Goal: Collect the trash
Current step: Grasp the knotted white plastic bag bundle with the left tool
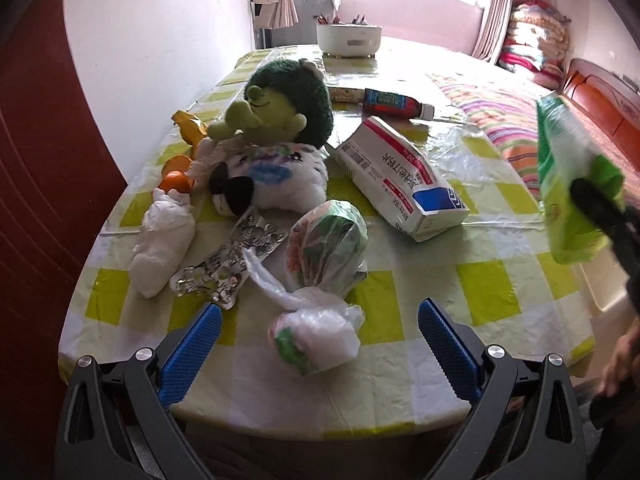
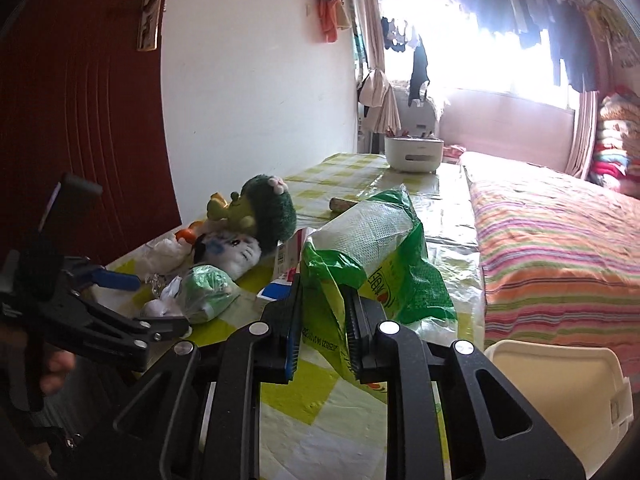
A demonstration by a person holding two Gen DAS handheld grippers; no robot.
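Nearest the left gripper, whose fingers are spread wide, a knotted plastic bag lies on the checked worktop; right gripper clamps a green wrapper above a cream bin

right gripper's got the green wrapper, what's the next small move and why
Probably swing the right gripper toward the cream bin at its lower right and open over it. It is shut on the green wrapper, lifted off the table, and the bin's rim sits close by. The left gripper is open above a knotted plastic bag.
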